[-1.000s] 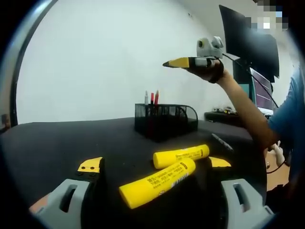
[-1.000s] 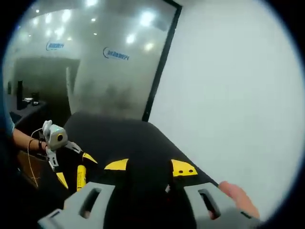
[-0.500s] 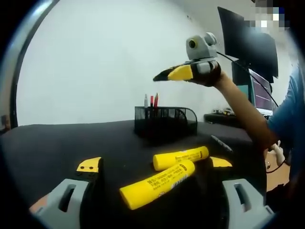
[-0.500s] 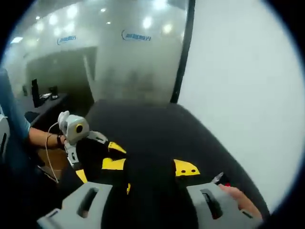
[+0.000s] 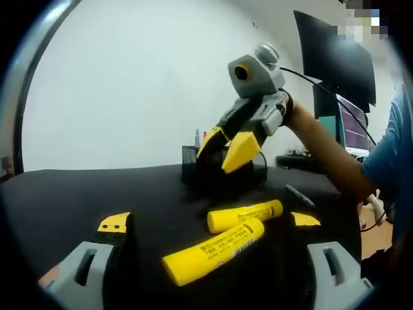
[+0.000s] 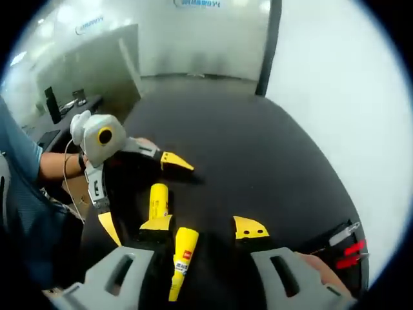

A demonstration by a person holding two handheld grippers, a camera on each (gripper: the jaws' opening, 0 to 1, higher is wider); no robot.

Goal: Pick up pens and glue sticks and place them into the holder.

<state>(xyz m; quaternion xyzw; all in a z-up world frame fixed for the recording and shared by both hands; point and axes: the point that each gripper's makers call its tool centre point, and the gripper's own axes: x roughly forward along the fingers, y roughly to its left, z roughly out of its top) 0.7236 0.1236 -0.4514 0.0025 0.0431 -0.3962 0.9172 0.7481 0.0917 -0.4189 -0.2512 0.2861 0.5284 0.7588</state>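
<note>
Left gripper view: left gripper (image 5: 210, 223) spread wide around two glue sticks (image 5: 226, 242) lying on the black table (image 5: 77, 187); right gripper (image 5: 228, 143) hangs agape before the mesh holder (image 5: 222, 165).

Right gripper view: right gripper (image 6: 203, 226) parted, empty, above both sticks; left gripper (image 6: 139, 194) splayed.

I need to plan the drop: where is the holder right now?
In the left gripper view, the black mesh holder stands on the table beyond the two glue sticks, partly behind the right gripper hovering before it.
</note>
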